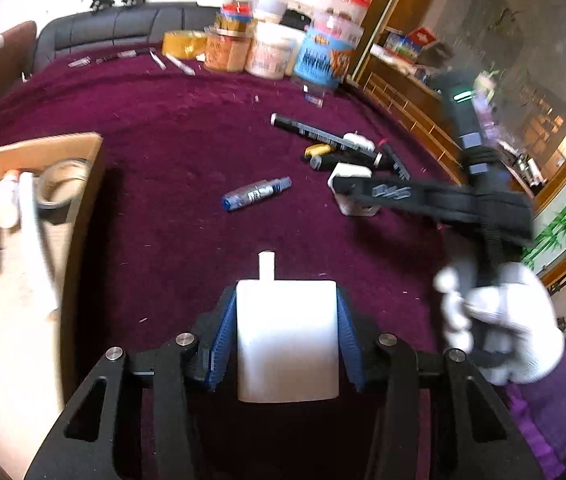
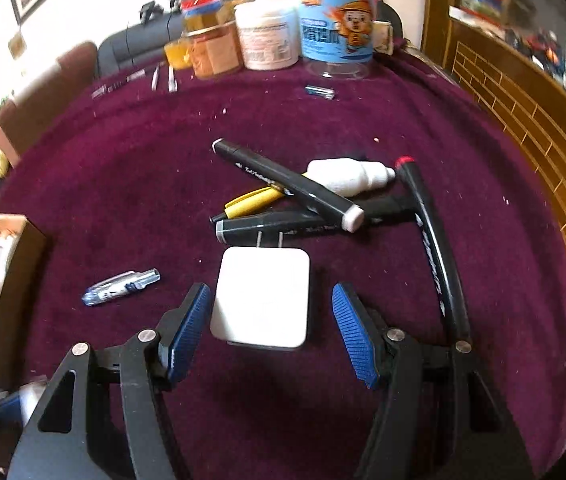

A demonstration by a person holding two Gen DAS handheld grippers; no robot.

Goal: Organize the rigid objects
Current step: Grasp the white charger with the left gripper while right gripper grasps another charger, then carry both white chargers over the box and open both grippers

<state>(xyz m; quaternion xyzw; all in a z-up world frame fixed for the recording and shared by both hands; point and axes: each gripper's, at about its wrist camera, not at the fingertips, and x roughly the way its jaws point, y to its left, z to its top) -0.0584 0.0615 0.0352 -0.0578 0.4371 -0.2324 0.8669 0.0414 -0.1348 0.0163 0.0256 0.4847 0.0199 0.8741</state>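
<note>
In the left wrist view my left gripper [image 1: 286, 296] is shut on a white charger block [image 1: 287, 340]; its blue pads press both sides and a prong sticks out in front. It hangs above the maroon cloth [image 1: 163, 128]. A gloved hand [image 1: 515, 320] holds my right gripper [image 1: 339, 186] over a second white charger [image 1: 357, 204]. In the right wrist view that square charger [image 2: 261, 298] lies on the cloth with two prongs pointing away. My right gripper [image 2: 270, 290] stands open around it, with a gap at the right pad.
A cardboard box [image 1: 35, 152] at the left holds a tape roll and tubes. A blue pen [image 2: 121, 287] lies left of the charger. Black markers [image 2: 287, 184], a white bottle [image 2: 347, 176] and a yellow pen [image 2: 251, 202] are piled behind. Jars [image 2: 335, 36] line the back edge.
</note>
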